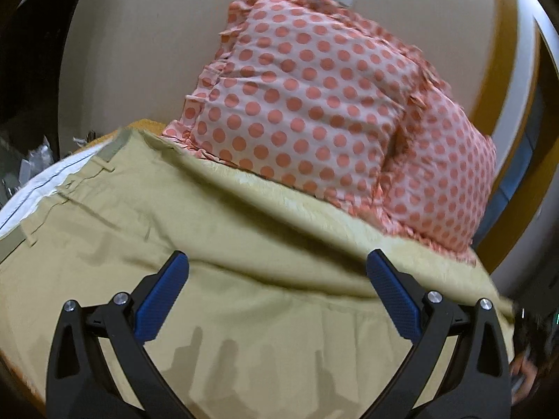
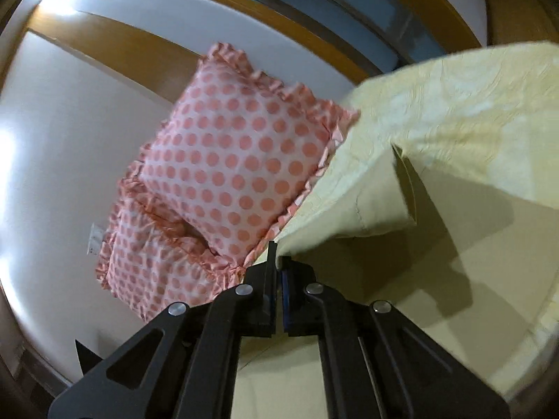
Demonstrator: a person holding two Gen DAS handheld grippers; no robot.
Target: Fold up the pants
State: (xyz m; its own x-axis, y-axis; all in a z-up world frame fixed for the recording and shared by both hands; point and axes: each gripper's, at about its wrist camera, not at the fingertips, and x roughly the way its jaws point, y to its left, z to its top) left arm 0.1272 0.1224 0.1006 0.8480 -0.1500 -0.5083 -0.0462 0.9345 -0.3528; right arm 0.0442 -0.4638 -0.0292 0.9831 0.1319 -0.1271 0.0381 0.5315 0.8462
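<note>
The khaki, thin woven cotton pants (image 1: 209, 230) fill the lower half of the left wrist view, lying spread on a fuzzy pale-yellow blanket (image 1: 314, 216), with the waistband and its belt loops at the left edge of the frame and the white inner lining showing there. The left gripper (image 1: 277, 279) hangs over the cloth with its blue-padded fingers (image 1: 164, 300) wide apart and nothing between them. In the right wrist view the right gripper (image 2: 278, 269) has its fingers pressed together on an edge of the pants (image 2: 401, 160), and the lifted cloth drapes up and across the right side of the frame, casting a shadow on the layer beneath. Behind both, at centre frame, two pink pillows with coral polka dots and ruffled edges (image 1: 314, 97) lean against a pale wall. The fabric looks light, limp and creased, so it will likely sag and crumple rather than hold a line. A pinch on a hem or the stiffer waistband seems the surest hold, as a single thin layer could slip.
</note>
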